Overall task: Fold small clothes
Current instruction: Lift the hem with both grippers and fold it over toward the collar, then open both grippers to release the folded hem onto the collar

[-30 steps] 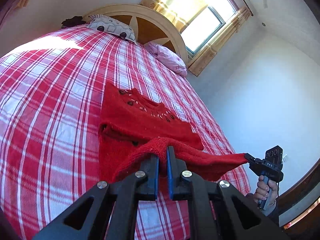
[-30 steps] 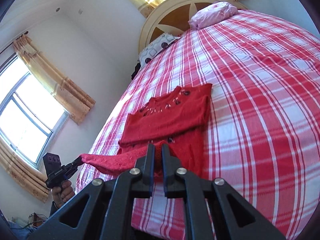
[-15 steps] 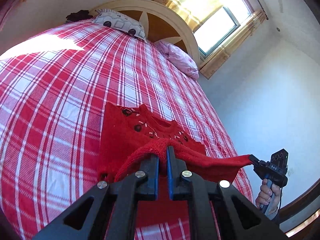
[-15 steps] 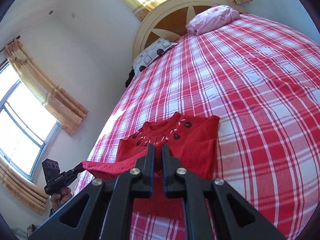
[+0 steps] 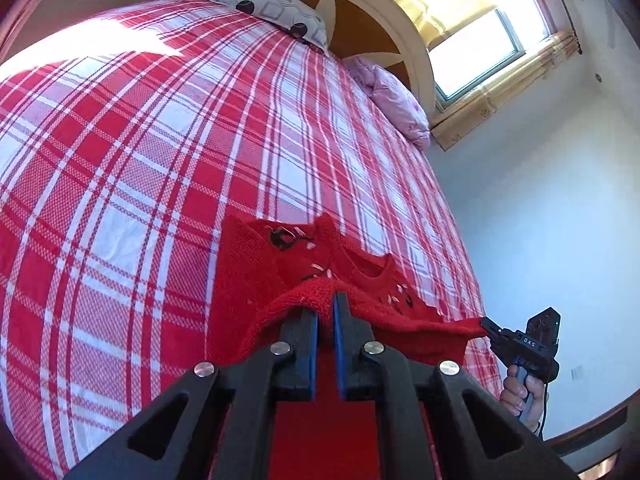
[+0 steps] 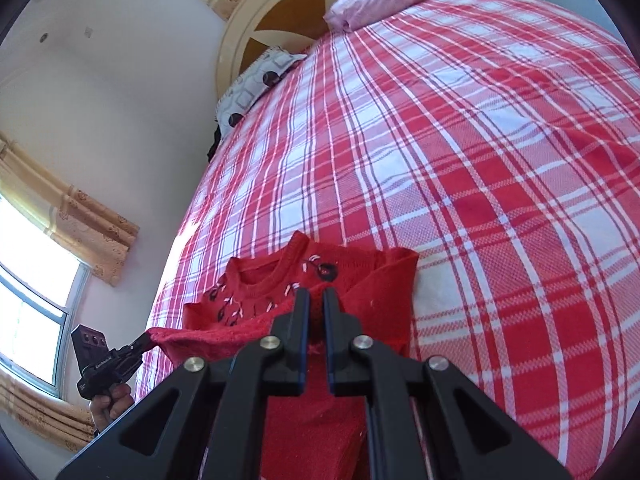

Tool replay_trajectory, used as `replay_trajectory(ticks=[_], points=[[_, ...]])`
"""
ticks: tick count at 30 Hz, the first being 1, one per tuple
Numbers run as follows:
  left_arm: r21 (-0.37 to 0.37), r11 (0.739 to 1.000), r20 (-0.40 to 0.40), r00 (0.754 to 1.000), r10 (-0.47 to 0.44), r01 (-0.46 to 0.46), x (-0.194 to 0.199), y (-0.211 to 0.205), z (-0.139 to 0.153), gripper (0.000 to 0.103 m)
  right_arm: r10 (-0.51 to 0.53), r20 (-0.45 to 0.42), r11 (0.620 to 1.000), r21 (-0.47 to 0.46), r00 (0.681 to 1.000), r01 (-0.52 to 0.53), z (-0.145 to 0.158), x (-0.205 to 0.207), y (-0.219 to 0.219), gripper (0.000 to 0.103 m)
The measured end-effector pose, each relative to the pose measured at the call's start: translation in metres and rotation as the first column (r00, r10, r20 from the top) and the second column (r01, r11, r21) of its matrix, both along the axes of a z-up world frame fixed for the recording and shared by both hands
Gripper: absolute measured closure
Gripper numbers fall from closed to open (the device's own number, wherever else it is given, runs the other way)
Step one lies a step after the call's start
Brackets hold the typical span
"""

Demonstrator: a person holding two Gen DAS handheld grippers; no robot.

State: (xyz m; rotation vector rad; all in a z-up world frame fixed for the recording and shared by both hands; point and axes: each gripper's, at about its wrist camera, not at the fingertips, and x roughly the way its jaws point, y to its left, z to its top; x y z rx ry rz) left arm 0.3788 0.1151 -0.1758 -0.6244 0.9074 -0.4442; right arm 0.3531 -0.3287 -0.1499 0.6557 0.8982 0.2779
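A small red knit sweater (image 5: 256, 264) with black and white neck trim lies on the red plaid bed (image 5: 140, 140); it also shows in the right wrist view (image 6: 360, 280). My left gripper (image 5: 325, 300) is shut on the sweater's bottom hem and holds it above the chest part. My right gripper (image 6: 315, 294) is shut on the same hem at the other corner. The hem is stretched between them, over the collar area. The right gripper shows in the left wrist view (image 5: 486, 326); the left gripper shows in the right wrist view (image 6: 146, 340).
A patterned grey pillow (image 5: 272, 8) and a pink pillow (image 5: 396, 100) lie by the round headboard (image 5: 360, 4). Curtained windows (image 5: 488, 44) stand behind. The bed's near edge is close below the grippers.
Both grippers have carried the hem forward toward the collar. The sweater's lower half now lies folded over its upper half, and the collar sits closer to the fingertips.
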Motion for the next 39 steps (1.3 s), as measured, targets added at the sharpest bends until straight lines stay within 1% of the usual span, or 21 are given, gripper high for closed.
replay_trajectory(ticks=[4, 7, 8, 10, 11, 14, 16, 18, 19, 20, 21, 22, 23, 24, 26, 27, 29, 30, 34, 36, 39], points=[[0.004, 1.000, -0.043, 0.999, 0.021, -0.021, 0.017, -0.003, -0.010, 0.096, -0.006, -0.060, 1.000, -0.010, 0.998, 0.005, -0.021, 0.027, -0.002, 0.093], [-0.002, 0.998, -0.080, 0.995, 0.066, -0.066, 0.026, 0.003, -0.019, 0.096, 0.009, -0.114, 1.000, 0.025, 0.993, -0.006, -0.040, 0.043, -0.003, 0.093], [-0.015, 0.996, -0.103, 0.991, 0.084, -0.086, 0.029, 0.006, -0.023, 0.096, 0.008, -0.124, 1.000, 0.028, 0.992, -0.004, -0.044, 0.047, -0.003, 0.090], [-0.049, 0.992, -0.149, 0.983, 0.104, -0.113, 0.033, 0.013, -0.032, 0.096, -0.028, -0.120, 0.999, 0.036, 0.992, 0.033, -0.048, 0.051, -0.008, 0.088], [-0.061, 0.991, -0.155, 0.982, 0.108, -0.119, 0.034, 0.015, -0.034, 0.096, -0.048, -0.113, 0.997, 0.047, 0.992, 0.053, -0.048, 0.054, -0.012, 0.083], [-0.051, 0.991, -0.124, 0.986, 0.116, -0.123, 0.034, 0.016, -0.030, 0.096, -0.091, -0.081, 0.994, 0.053, 0.993, 0.095, -0.043, 0.057, -0.019, 0.083], [-0.049, 0.992, -0.124, 0.986, 0.108, -0.115, 0.036, 0.013, -0.027, 0.096, -0.089, -0.074, 0.995, 0.036, 0.993, 0.091, -0.040, 0.057, -0.015, 0.082], [-0.020, 0.995, -0.100, 0.990, 0.097, -0.100, 0.037, 0.007, -0.020, 0.095, -0.066, -0.051, 0.998, 0.003, 0.997, 0.066, -0.033, 0.052, -0.006, 0.076], [0.003, 0.996, -0.081, 0.992, 0.094, -0.094, 0.039, 0.004, -0.016, 0.091, -0.049, -0.033, 0.999, -0.015, 0.998, 0.049, -0.029, 0.048, -0.001, 0.070], [0.026, 0.995, -0.064, 0.993, 0.101, -0.099, 0.040, 0.002, -0.013, 0.073, -0.029, -0.018, 0.999, -0.032, 0.999, 0.028, -0.026, 0.044, 0.006, 0.064], [0.050, 0.993, -0.053, 0.992, 0.113, -0.110, 0.042, 0.002, -0.011, 0.059, 0.000, -0.009, 0.999, -0.049, 1.000, 0.000, -0.024, 0.040, 0.015, 0.063], [0.079, 0.987, -0.046, 0.989, 0.141, -0.137, 0.043, 0.003, -0.009, 0.034, 0.039, -0.004, 0.997, -0.068, 0.999, -0.039, -0.022, 0.037, 0.026, 0.063], [0.091, 0.980, -0.027, 0.983, 0.182, -0.179, 0.043, 0.008, -0.008, 0.028, 0.080, -0.004, 0.993, -0.090, 0.997, -0.080, -0.020, 0.034, 0.037, 0.062], [0.085, 0.972, 0.003, 0.976, 0.218, -0.218, 0.043, 0.014, -0.006, 0.028, 0.110, -0.004, 0.988, -0.110, 0.994, -0.110, -0.020, 0.030, 0.046, 0.062], [0.085, 0.967, -0.009, 0.970, 0.242, -0.241, 0.047, 0.024, -0.007, 0.028, 0.179, -0.012, 0.972, -0.154, 0.984, -0.179, -0.021, 0.024, 0.067, 0.059], [0.077, 0.966, -0.019, 0.968, 0.249, -0.246, 0.047, 0.027, -0.009, 0.028, 0.210, -0.020, 0.961, -0.178, 0.978, -0.210, -0.022, 0.022, 0.077, 0.059], [0.065, 0.971, -0.015, 0.973, 0.231, -0.230, 0.041, 0.031, -0.013, 0.028, 0.223, -0.022, 0.944, -0.246, 0.975, -0.221, -0.024, 0.020, 0.092, 0.059], [0.094, 0.974, -0.006, 0.978, 0.207, -0.205, 0.037, 0.029, -0.014, 0.028, 0.214, -0.024, 0.939, -0.271, 0.976, -0.213, -0.024, 0.019, 0.094, 0.059], [0.198, 0.972, 0.038, 0.992, 0.123, -0.129, 0.029, 0.013, -0.014, 0.028, 0.113, -0.012, 0.957, -0.267, 0.994, -0.112, -0.024, 0.028, 0.070, 0.059], [0.214, 0.973, 0.057, 0.995, 0.082, -0.092, 0.030, 0.006, -0.014, 0.028, 0.062, -0.019, 0.963, -0.261, 0.998, -0.065, -0.025, 0.033, 0.051, 0.059], [0.202, 0.978, 0.071, 0.997, 0.034, -0.048, 0.034, -0.003, -0.012, 0.028, 0.033, -0.050, 0.962, -0.269, 0.998, -0.045, -0.027, 0.039, 0.038, 0.059]])
